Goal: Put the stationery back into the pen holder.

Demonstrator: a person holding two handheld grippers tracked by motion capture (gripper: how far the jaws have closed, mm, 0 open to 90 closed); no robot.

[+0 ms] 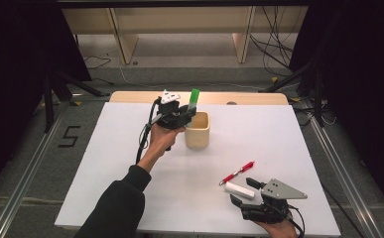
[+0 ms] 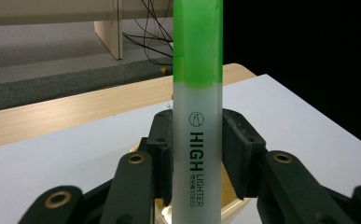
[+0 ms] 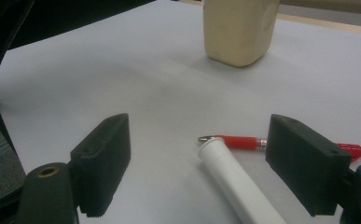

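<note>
On a white table (image 1: 130, 163) in a dim room with cabling behind, the left gripper (image 1: 187, 113) clamps a green highlighter (image 2: 197, 112) upright just above the beige cup (image 1: 197, 130), its lettering readable in the left gripper view, while the right gripper (image 1: 243, 191), jaws wide apart, straddles a white marker (image 3: 236, 184) beside a red pen (image 1: 236, 173), well nearer the person than the cup.

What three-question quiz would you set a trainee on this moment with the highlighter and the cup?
1. True or false: the left gripper is shut on the green highlighter.
2. Which lies nearest the right gripper? A) the white marker B) the beige cup C) the highlighter
3. Fill in: beside the white marker on the white table lies a ____ pen.

Key: 1 true, its pads press both sides of the upright barrel, right beside the cup. 2 A, the marker lies between the open jaws, untouched. 3 red.
</note>
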